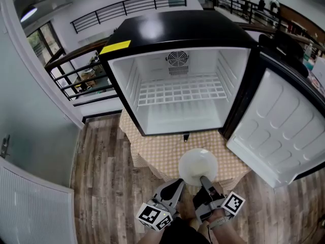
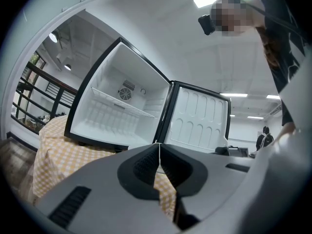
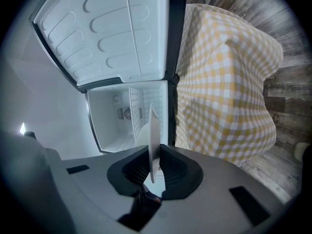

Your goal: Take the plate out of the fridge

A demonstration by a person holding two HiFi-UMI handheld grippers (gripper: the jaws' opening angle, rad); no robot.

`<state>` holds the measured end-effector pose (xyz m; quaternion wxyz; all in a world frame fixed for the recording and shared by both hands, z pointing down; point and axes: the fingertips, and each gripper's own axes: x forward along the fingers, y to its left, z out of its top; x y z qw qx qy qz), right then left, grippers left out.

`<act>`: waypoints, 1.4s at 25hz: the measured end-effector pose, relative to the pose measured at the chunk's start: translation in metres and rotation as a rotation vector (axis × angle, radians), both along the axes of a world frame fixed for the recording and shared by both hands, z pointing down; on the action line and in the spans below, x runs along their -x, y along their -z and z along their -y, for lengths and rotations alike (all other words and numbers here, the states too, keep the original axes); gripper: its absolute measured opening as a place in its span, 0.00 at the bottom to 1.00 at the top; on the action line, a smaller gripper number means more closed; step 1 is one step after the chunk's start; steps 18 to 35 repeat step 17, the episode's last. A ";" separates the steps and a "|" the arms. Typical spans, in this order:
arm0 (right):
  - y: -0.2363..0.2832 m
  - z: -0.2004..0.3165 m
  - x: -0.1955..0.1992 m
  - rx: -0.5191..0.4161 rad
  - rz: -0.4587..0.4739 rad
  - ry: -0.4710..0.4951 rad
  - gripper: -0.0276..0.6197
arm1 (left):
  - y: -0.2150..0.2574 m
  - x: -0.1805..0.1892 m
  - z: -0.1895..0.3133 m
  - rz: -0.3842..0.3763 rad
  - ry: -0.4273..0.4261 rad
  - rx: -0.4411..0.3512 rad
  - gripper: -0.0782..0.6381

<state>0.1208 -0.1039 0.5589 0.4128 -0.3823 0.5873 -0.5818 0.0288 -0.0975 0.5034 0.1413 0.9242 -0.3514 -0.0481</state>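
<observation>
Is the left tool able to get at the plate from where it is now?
Probably yes: the plate, gripped by the right tool, is just beside the left tool with nothing between them. The left tool's jaws are shut, so they would need to open first.

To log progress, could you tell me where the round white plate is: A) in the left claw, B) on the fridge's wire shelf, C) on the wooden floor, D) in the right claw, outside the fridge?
D: the round white plate is pinched by its rim in the right claw, in front of the open black fridge.
</observation>
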 end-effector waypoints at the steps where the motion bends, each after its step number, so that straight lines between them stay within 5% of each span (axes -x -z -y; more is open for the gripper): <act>1: 0.000 0.000 0.000 0.000 0.002 0.000 0.13 | 0.001 0.000 0.000 -0.002 0.001 0.000 0.13; 35: 0.015 0.001 0.000 -0.017 -0.014 0.022 0.13 | 0.009 -0.013 -0.007 -0.024 -0.021 -0.011 0.13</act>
